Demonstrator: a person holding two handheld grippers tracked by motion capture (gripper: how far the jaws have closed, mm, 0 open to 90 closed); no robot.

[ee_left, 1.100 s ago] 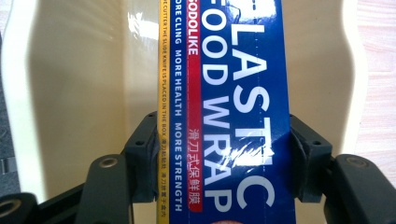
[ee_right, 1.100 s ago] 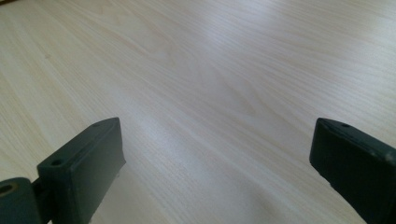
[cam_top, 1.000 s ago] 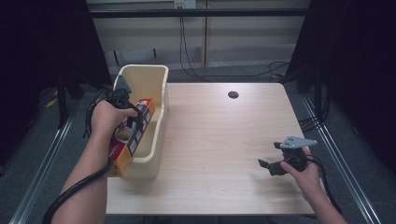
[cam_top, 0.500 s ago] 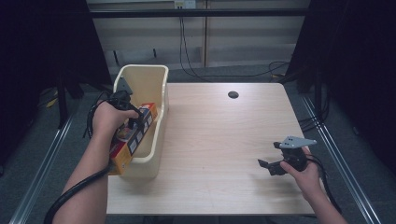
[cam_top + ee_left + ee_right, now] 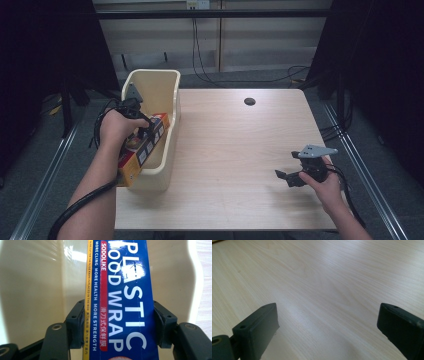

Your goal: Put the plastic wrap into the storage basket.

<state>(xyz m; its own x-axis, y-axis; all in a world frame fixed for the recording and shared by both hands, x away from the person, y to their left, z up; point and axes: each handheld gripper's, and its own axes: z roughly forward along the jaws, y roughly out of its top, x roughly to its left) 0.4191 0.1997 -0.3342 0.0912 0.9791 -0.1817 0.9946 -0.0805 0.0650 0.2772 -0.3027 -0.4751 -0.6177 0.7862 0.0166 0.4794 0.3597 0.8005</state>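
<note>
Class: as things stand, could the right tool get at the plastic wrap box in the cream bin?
Probably yes: the right tool is open and bare table lies between. But the left tool already clamps the plastic wrap box inside the bin.

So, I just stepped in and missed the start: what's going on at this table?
A person's left gripper is clamped on a long blue cardboard box of plastic food wrap, holding it tilted in a cream plastic bin at the light wooden table's left edge. The right gripper sits open and empty over bare wood.
</note>
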